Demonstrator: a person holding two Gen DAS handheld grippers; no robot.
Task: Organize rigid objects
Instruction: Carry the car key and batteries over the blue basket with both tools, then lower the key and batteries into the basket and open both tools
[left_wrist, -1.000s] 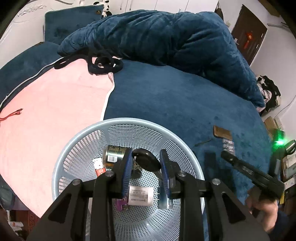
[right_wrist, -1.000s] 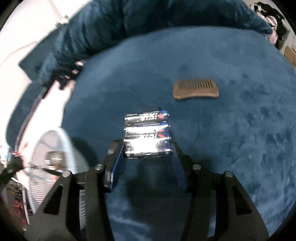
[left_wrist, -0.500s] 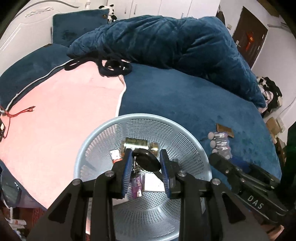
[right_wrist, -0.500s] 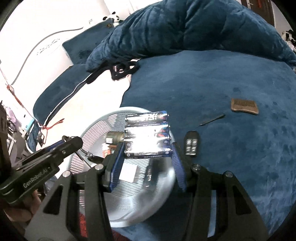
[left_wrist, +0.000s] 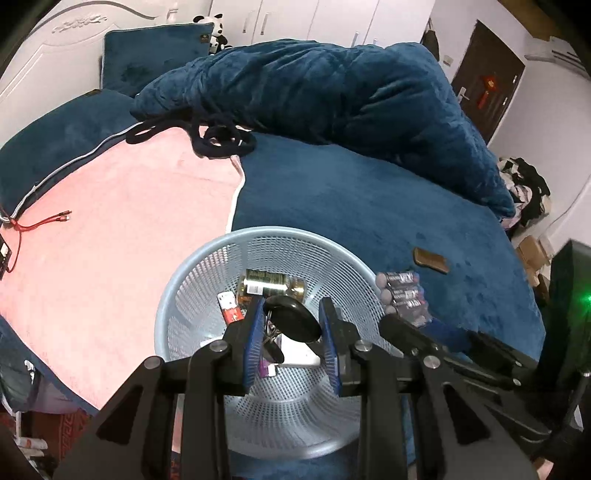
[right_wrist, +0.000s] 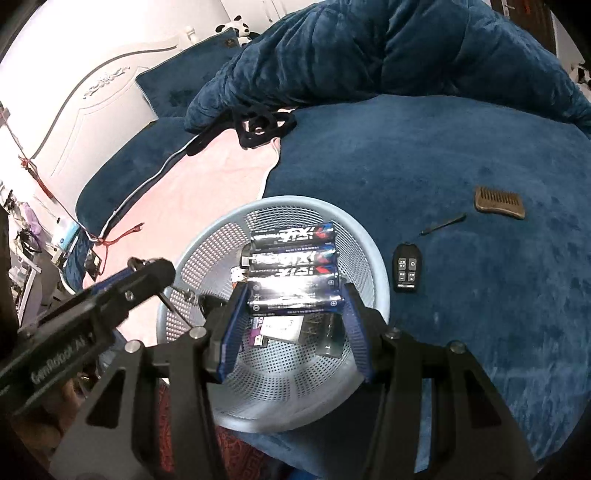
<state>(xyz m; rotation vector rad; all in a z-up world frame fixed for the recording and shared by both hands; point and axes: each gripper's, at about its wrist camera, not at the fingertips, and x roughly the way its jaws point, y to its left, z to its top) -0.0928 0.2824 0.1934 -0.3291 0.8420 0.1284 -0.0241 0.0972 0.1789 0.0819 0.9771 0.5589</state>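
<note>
The battery pack (right_wrist: 293, 273), long axis crosswise to the fingers, sits clamped in the right gripper (right_wrist: 291, 306) above the basket (right_wrist: 376, 291), toward its 3 o'clock rim. The left gripper (left_wrist: 291, 321) grips a key fob (left_wrist: 293, 323) over the basket's centre.

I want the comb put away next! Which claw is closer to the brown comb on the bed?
Right. The right claw, holding the battery pack, is over the basket on the comb's side; the left claw, holding keys, sits farther away.

Blue plush bed (left_wrist: 369, 206), white headboard (left_wrist: 55, 55), dark door (left_wrist: 487, 77)
</note>
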